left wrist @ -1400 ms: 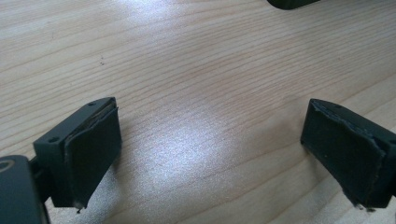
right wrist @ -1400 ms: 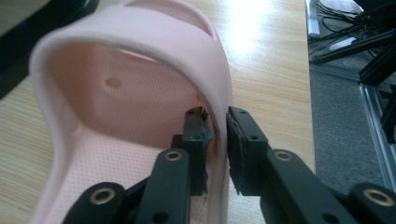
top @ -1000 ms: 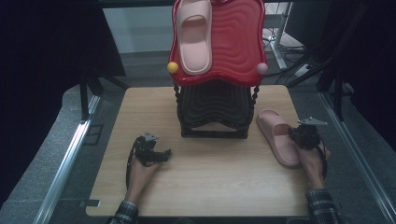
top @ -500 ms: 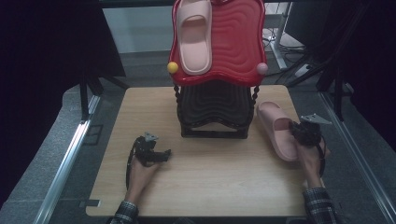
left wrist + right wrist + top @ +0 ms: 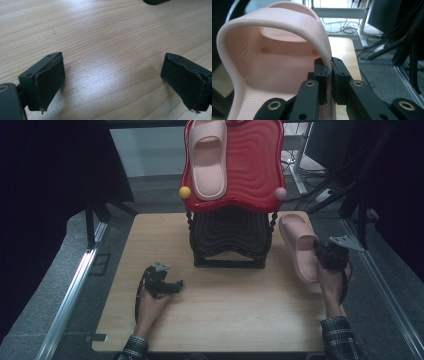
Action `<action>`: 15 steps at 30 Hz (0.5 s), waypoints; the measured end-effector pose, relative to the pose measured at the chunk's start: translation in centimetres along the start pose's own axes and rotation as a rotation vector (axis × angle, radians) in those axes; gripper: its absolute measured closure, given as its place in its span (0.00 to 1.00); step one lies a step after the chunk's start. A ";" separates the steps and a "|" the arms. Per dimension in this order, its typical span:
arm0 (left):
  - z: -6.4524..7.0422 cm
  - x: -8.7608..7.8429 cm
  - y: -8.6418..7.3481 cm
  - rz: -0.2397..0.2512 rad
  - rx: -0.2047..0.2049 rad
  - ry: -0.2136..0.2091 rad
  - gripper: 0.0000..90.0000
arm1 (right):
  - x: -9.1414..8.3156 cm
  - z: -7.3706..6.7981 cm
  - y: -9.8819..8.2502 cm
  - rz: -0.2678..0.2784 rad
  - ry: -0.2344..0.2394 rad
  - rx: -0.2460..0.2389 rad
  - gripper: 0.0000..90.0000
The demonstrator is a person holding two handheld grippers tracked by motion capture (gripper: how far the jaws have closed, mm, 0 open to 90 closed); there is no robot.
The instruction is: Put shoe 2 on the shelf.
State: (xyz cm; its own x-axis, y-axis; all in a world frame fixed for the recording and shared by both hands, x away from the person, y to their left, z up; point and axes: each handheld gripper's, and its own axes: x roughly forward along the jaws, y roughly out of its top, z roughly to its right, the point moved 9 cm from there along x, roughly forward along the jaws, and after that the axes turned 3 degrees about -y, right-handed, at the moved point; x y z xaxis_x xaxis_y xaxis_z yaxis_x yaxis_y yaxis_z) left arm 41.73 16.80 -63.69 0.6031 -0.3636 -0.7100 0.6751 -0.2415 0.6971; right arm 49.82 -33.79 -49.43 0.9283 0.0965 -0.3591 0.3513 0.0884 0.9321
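At the counter's right edge, the right claw pinches the pink slipper's strap edge; it looks light, soft, bendy. Left claw gapes wide, empty.

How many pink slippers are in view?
2. One slipper lies on the red top tier of the rack. The other slipper is at the table's right side, its strap pinched in the right gripper. None seems hidden.
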 end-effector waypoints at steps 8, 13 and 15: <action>0.0 0.0 0.0 -0.001 0.001 0.000 0.06 | -0.6 -0.6 2.4 0.080 -0.032 0.012 0.93; 0.0 0.0 0.0 -0.001 0.001 -0.001 0.06 | -0.9 -0.9 4.0 0.131 -0.045 0.032 0.93; 0.0 0.0 0.0 0.000 0.001 0.000 0.06 | -1.2 -1.1 5.0 0.160 -0.048 0.038 0.93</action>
State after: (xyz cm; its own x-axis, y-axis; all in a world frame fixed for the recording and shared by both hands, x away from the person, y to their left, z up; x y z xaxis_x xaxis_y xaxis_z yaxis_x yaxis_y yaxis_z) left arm 41.72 16.80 -63.69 0.6027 -0.3639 -0.7102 0.6748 -0.2427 0.6969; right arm 50.34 -32.39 -44.39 0.9772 0.0587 -0.2041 0.2022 0.0378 0.9786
